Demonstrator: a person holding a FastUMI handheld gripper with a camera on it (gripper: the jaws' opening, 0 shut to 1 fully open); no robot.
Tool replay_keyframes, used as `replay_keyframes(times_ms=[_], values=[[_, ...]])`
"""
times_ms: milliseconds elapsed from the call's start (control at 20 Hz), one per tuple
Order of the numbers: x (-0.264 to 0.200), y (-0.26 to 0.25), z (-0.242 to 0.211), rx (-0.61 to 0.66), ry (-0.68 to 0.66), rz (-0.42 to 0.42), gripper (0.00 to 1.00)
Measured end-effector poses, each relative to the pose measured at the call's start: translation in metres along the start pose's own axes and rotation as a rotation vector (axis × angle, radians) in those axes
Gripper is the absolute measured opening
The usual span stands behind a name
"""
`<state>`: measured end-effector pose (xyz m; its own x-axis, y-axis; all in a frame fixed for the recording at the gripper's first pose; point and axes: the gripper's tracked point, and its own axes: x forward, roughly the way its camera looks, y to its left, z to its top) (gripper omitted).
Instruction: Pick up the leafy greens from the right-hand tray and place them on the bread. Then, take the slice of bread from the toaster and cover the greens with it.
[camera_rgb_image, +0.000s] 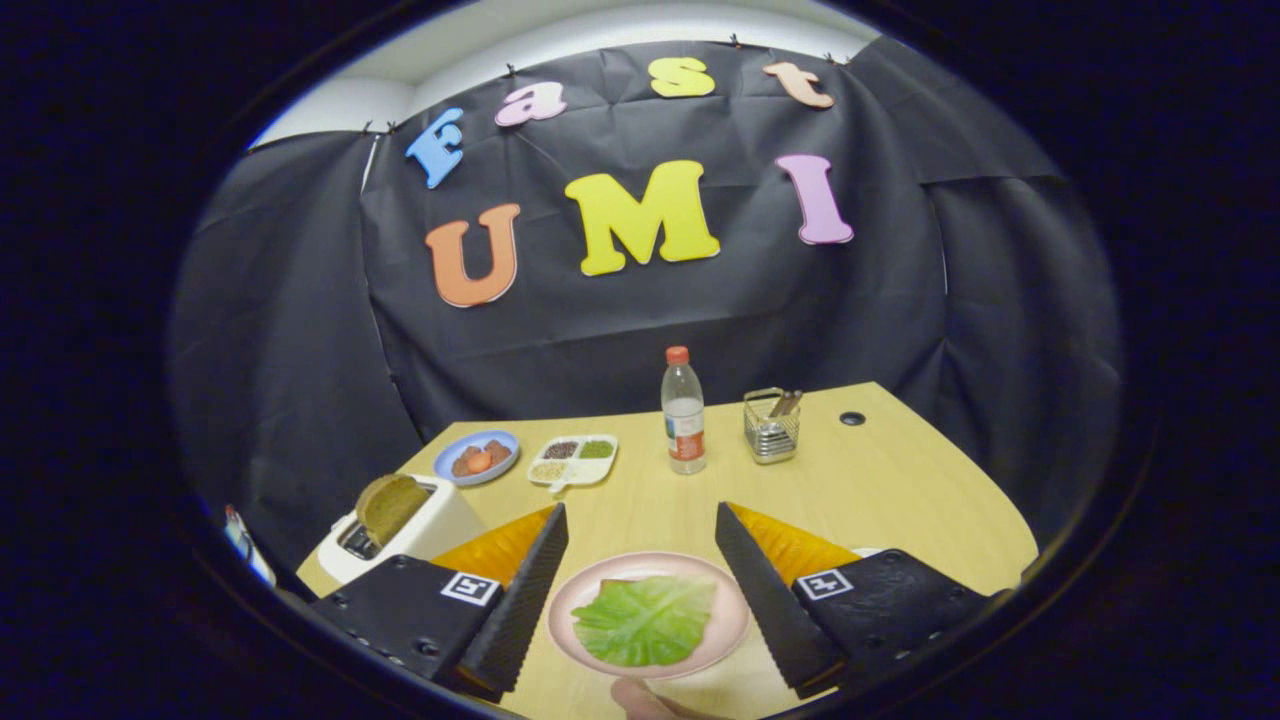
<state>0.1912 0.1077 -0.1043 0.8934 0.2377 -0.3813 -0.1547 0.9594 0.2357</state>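
Note:
A green leaf (646, 620) lies on a pink plate (732, 622), with a brown edge of bread peeking out beneath it at its far side. The plate sits on the wooden table between my gripper's two fingers. My gripper (640, 515) is open above the table, its fingers spread to either side of the plate, holding nothing. To the left, beyond the left finger, a white toaster (440, 525) holds a brown bread slice (388, 505) that sticks up out of its slot.
Further back stand a blue plate with reddish food (477, 457), a white divided dish of seeds (573, 460), a clear bottle with an orange cap (683, 412) and a wire holder with utensils (771, 424). A fingertip (640, 697) shows near the plate's front edge.

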Motion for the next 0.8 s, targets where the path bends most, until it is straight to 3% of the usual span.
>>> replay_keyframes(times_ms=[350, 500, 800], values=[[-0.01, 0.087, 0.026, -0.11, -0.002, 0.05, 0.96], [0.0, 0.134, 0.017, -0.166, 0.037, 0.111, 0.96], [0.033, 0.199, -0.024, -0.2, 0.164, 0.129, 0.96]])
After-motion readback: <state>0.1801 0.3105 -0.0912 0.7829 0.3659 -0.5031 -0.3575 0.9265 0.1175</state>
